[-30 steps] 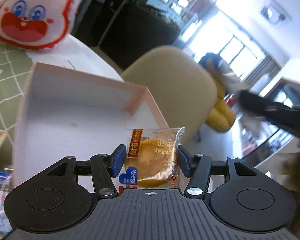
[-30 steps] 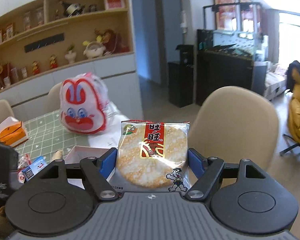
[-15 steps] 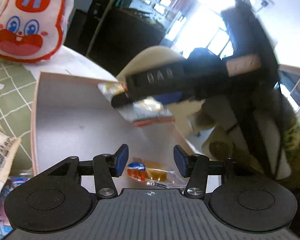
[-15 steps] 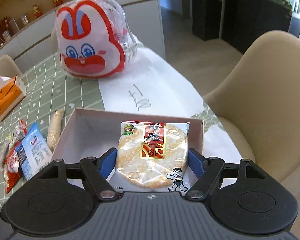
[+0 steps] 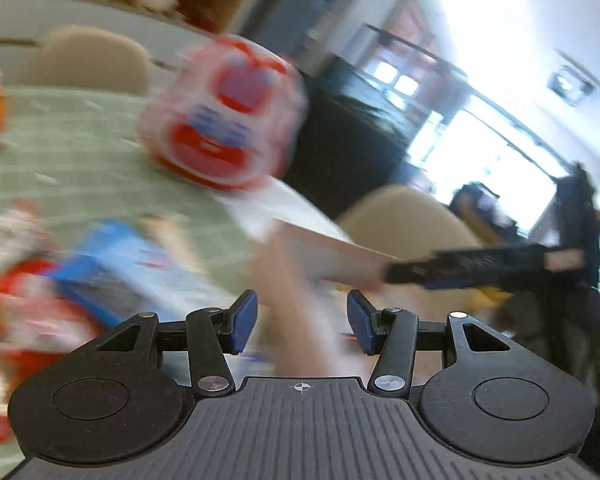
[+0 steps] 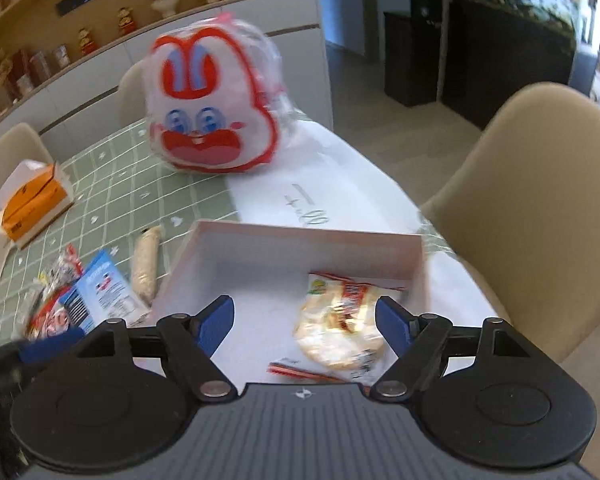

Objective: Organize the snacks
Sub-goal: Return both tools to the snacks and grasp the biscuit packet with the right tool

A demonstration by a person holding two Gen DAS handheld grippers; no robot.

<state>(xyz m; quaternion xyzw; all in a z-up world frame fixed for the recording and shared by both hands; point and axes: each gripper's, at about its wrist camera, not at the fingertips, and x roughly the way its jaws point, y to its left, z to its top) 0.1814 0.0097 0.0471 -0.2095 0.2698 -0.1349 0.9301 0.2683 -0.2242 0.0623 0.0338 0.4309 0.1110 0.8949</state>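
Both my grippers (image 6: 304,322) gape empty; the cracker pack (image 6: 338,330) lies in the box (image 6: 308,236) at five o'clock, where sinking lower could crush it

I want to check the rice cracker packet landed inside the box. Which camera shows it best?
The right wrist view: the rice cracker packet lies sharp on the floor of the pink box, between the open right tongs. The left wrist view is motion-blurred; it shows only a box edge, and the packet cannot be made out.
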